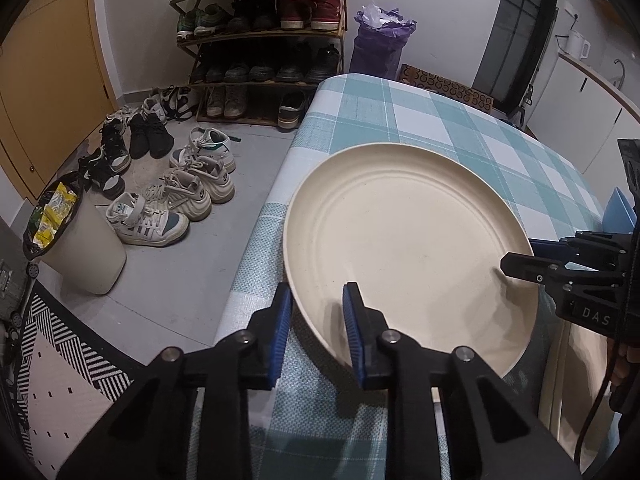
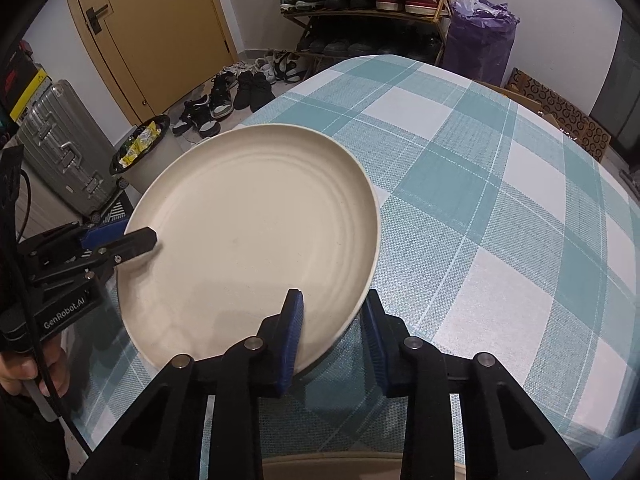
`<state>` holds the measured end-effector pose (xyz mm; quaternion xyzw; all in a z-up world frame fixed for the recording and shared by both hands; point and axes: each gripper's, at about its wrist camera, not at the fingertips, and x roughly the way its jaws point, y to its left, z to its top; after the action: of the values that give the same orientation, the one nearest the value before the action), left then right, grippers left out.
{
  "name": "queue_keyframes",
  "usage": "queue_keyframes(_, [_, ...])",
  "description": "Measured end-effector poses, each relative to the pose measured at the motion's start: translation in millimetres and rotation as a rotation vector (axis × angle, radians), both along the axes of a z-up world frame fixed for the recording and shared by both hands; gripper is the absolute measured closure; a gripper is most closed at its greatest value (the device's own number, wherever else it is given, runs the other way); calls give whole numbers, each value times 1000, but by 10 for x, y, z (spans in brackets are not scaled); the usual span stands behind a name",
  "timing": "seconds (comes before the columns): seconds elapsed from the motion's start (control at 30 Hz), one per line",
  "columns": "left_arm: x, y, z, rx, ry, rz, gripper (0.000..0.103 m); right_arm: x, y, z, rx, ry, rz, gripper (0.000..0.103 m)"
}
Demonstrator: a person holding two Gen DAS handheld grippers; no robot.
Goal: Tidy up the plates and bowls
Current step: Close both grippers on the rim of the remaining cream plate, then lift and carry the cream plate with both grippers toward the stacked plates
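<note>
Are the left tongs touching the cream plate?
Touching. In the left wrist view the left tongs straddle the rim of the cream plate, with the blue pads against it; the right wrist view shows the same grip from the side.

Your left gripper is black plastic, angular and ribbed, with blue ridged pads lining the inner faces of its two fingers and round silver screws at the linkage pivots. Your right gripper is built the same way. Seen from the side, the left one carries white "GenRobot.AI" lettering, the right one the letters "DAS". A black cable trails beside the left handle
</note>
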<state>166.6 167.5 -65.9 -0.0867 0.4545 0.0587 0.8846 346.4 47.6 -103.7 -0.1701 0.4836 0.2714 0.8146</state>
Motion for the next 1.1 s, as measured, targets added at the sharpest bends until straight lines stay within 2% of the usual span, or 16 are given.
queue_keyframes(0.07, [-2, -19, 5, 11, -5, -4, 79, -6, 9, -10, -26, -16, -3, 82])
queue_keyframes(0.43, [-31, -56, 69, 21, -23, -7, 80, -82, 2, 2, -61, -51, -3, 82])
queue_keyframes(1.1, [-278, -286, 450, 47, -98, -36, 80, -417, -202, 452, -23, -130, -25, 82])
